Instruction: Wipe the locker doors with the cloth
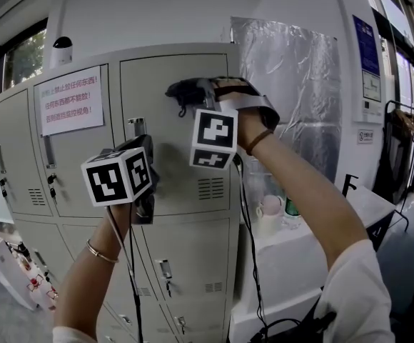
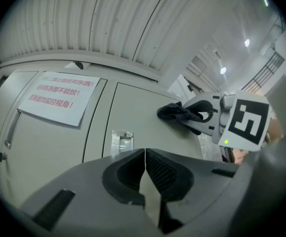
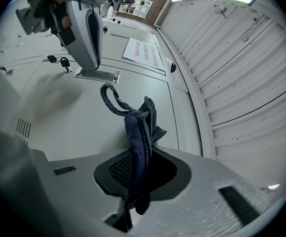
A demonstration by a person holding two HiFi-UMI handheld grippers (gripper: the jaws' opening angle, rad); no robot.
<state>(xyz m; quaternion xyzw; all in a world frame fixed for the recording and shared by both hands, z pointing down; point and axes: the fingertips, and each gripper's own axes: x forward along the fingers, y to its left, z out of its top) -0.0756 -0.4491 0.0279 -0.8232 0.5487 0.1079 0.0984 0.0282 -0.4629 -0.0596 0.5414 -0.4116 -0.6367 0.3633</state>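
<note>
Both arms are raised. The left forearm [image 1: 96, 263] rises from the lower left of the head view. The left tongs [image 2: 145, 157] are closed jaw to jaw with nothing between. The right arm [image 1: 300, 188] reaches from lower right to upper centre. The right tongs [image 3: 138, 169] are clamped on a dark cloth [image 3: 140, 125].

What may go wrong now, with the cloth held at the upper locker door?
The right gripper pinches the cloth only in a thin bunch; pressing on the door may pull it out.
Its loose loop hangs near the door handle and may catch there.
A wide stroke may reach and rub the paper notice.
</note>
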